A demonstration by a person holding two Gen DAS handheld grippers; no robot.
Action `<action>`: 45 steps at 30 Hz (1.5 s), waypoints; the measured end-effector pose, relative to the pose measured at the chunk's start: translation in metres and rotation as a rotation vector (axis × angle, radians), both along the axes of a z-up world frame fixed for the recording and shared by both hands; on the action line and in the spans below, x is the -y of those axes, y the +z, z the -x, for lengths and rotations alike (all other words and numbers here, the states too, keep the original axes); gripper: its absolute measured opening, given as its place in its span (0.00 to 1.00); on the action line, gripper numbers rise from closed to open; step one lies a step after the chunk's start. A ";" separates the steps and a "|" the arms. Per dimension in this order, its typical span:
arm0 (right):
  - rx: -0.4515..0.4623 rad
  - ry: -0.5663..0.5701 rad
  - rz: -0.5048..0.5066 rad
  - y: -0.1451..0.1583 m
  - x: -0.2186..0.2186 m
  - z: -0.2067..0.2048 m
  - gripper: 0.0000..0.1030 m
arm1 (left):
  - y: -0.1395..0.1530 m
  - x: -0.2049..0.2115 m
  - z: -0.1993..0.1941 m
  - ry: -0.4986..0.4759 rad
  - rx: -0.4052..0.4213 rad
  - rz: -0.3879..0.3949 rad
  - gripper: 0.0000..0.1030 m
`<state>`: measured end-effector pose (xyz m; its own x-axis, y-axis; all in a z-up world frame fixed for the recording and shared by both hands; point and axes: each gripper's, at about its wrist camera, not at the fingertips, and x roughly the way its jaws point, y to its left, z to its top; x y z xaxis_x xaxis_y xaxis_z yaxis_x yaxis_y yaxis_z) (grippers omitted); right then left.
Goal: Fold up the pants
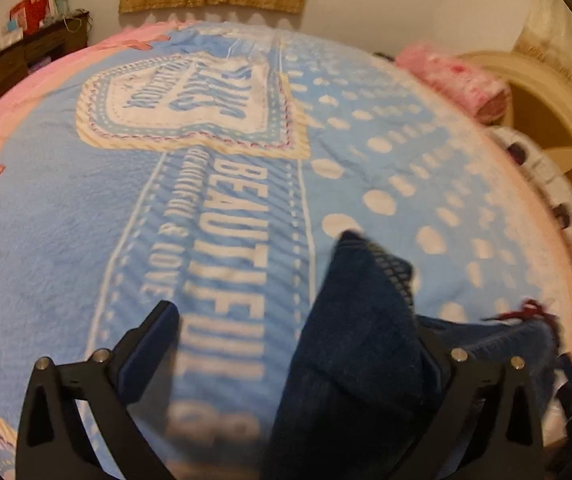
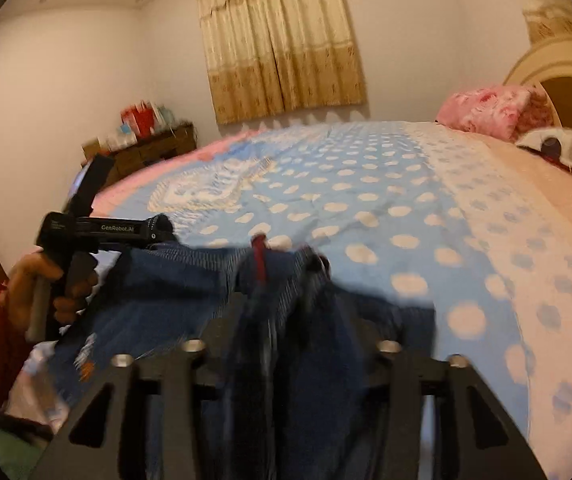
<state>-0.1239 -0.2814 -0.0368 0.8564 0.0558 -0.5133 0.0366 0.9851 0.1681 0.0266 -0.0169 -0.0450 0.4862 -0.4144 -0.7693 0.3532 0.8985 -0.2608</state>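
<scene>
In my left wrist view, the left gripper [image 1: 290, 344] occupies the bottom of the frame with its fingers spread wide. The left finger [image 1: 147, 350] stands clear over the bedspread. The dark blue denim pants [image 1: 360, 332] drape over the right finger, which is almost fully hidden by cloth. I see no pinch on the fabric here; the jaws stand apart with the denim hanging on one side only.

The pants rise to a peak in the lower centre of that frame and run off toward the lower right, where a red drawstring [image 1: 526, 312] shows at the waistband.

In my right wrist view, the right gripper [image 2: 286, 344] sits at bottom centre. A bunched fold of the same pants [image 2: 189, 292] fills the space between its fingers and hides the tips. I cannot tell whether this gripper is clamped on the cloth. The frame is blurred at that location.

The denim stretches from bottom centre toward the left of the frame, where the other handheld gripper body [image 2: 97, 232] is visible, gripped by a hand [image 2: 45, 288].

The blue bedspread [image 1: 65, 220] with white dots and lettering lies beneath everything. A pink pillow [image 2: 490, 112] sits at the upper right, and beige curtains [image 2: 277, 40] hang at top centre.
</scene>
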 end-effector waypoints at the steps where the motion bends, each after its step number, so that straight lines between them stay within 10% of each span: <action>1: 0.014 -0.014 -0.032 -0.001 0.005 0.013 0.66 | 0.006 -0.007 0.006 -0.013 0.008 0.034 1.00; 9: 0.060 -0.167 -0.309 -0.019 0.063 0.072 0.67 | 0.050 -0.023 0.045 -0.036 0.309 0.001 1.00; 12: 0.063 -0.171 -0.399 -0.024 0.074 0.074 0.67 | 0.038 -0.033 0.034 0.008 0.241 -0.057 1.00; 18: 0.020 -0.184 -0.580 -0.048 0.094 0.070 0.70 | -0.020 -0.048 0.033 -0.057 -0.030 0.129 1.00; 20: 0.015 -0.197 -0.636 -0.059 0.097 0.069 0.70 | -0.021 -0.033 0.051 -0.070 0.089 0.037 1.00; 29: -0.010 -0.082 -0.621 -0.056 0.064 0.054 0.82 | -0.020 -0.013 0.058 -0.179 0.084 -0.024 1.00; 39: -0.150 0.058 -0.227 -0.023 0.001 0.029 0.86 | -0.021 -0.013 0.060 -0.178 0.088 -0.031 1.00; 45: -0.083 -0.109 -0.485 -0.051 0.054 0.038 0.86 | -0.022 -0.013 0.058 -0.186 0.088 -0.031 1.00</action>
<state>-0.1617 -0.3356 -0.0877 0.8281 0.2171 -0.5168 0.1677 0.7837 0.5980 -0.0318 -0.0040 -0.0674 0.4691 -0.4801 -0.7413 0.5342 0.8226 -0.1947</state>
